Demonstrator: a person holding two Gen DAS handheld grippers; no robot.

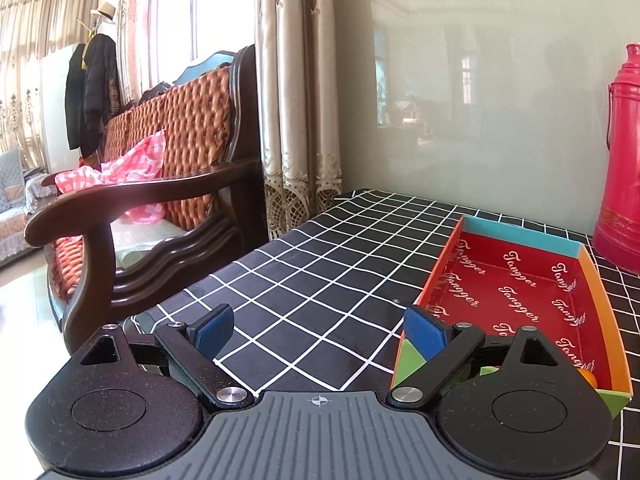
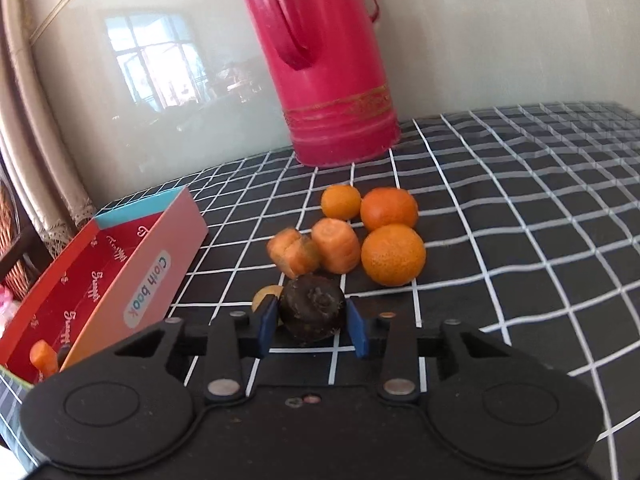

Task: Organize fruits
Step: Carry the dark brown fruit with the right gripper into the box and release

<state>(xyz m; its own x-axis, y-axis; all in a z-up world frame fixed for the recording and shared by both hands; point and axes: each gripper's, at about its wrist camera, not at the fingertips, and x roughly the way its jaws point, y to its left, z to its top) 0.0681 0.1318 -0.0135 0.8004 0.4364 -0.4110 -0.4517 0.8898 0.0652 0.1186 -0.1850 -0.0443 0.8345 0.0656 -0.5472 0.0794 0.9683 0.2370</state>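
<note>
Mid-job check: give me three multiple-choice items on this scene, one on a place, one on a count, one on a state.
1. Where does the red flask stand?
A. in the box
B. on the checked cloth by the wall
C. on the sofa

2. How many whole oranges lie on the cloth?
A. one
B. three
C. five

3. What is the right gripper doing?
A. gripping the dark round fruit
B. open and empty
C. holding a carrot piece

Answers: 1 B, its base sits on the cloth; 2 B, three oranges lie grouped; 3 A, both pads press it.
</note>
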